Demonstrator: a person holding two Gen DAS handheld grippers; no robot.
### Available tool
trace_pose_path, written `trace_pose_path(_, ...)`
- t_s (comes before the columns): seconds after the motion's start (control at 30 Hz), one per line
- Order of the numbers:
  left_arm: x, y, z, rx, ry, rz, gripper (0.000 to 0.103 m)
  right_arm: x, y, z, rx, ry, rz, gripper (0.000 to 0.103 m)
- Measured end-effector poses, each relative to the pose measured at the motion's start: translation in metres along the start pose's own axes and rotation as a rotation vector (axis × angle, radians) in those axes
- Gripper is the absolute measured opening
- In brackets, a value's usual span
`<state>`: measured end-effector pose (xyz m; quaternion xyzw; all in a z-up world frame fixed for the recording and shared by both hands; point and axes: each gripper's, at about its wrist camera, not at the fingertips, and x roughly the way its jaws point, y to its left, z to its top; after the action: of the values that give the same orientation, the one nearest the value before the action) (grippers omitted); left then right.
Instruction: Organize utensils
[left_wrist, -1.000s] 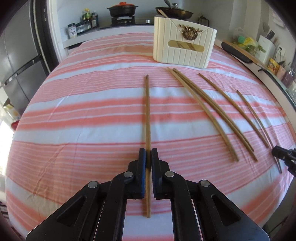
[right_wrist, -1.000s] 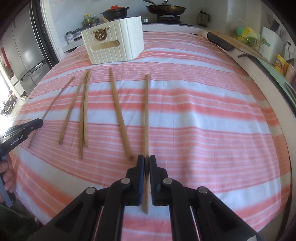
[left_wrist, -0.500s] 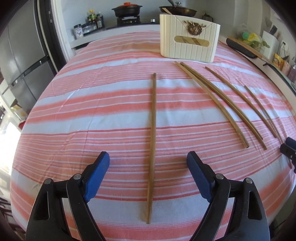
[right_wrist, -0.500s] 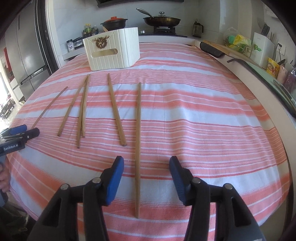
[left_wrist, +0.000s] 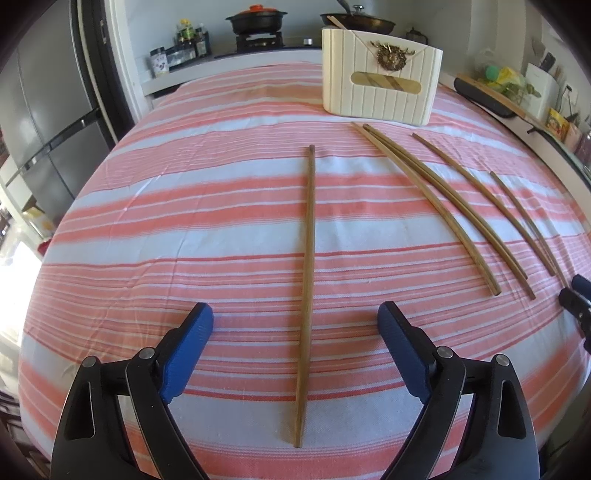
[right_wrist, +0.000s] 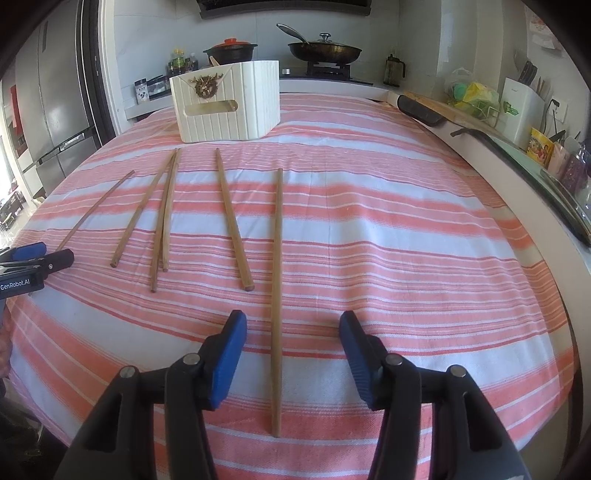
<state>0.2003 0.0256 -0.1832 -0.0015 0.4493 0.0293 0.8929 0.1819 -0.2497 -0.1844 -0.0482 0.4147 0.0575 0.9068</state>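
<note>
Nearest in the left wrist view, the left gripper (left_wrist: 295, 321) has its blue-padded fingers spread wide, gripping nothing, with one chopstick (left_wrist: 307, 288) lying flat on the striped tablecloth (left_wrist: 184, 229) between them and touching neither pad. In the right wrist view the right gripper (right_wrist: 293, 328) is likewise spread apart and empty, straddling another chopstick (right_wrist: 277, 295) that points straight away from it. To that gripper's left lie four more chopsticks (right_wrist: 162, 218), two of them touching along their length, the others apart, all fanned toward the far end of the table. Beyond their tips stands the white ribbed utensil box (right_wrist: 227, 103) with a gold ornament on its front. Farthest back, a black pot (right_wrist: 231, 51) and a frying pan (right_wrist: 325, 50) sit on the stove.
</note>
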Motion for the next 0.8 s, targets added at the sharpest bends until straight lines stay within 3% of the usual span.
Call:
trace_pose_path(0.47, 0.001, 0.003, 0.001, -0.005, 0.008, -0.012, 0.093, 0.0, -0.001, 0.0, 0.012, 0.004, 0.001, 0.054)
trace_pose_path(0.57, 0.002, 0.006, 0.006, 0.018, 0.048, -0.055, 0.094, 0.001, -0.002, 0.009, 0.014, 0.07, 0.011, 0.054)
trace_pose_path(0.63, -0.001, 0.008, 0.013, 0.044, 0.076, -0.115, 0.093, 0.0, -0.01, 0.019, 0.049, 0.113, 0.07, 0.054)
trace_pose_path(0.7, -0.007, 0.013, 0.023, 0.049, 0.067, -0.168, 0.093, -0.004, -0.018, 0.032, 0.083, 0.112, 0.122, 0.054)
trace_pose_path(0.8, -0.004, 0.017, 0.048, 0.074, 0.065, -0.204, 0.093, -0.001, -0.019, 0.058, 0.036, 0.114, 0.134, 0.054)
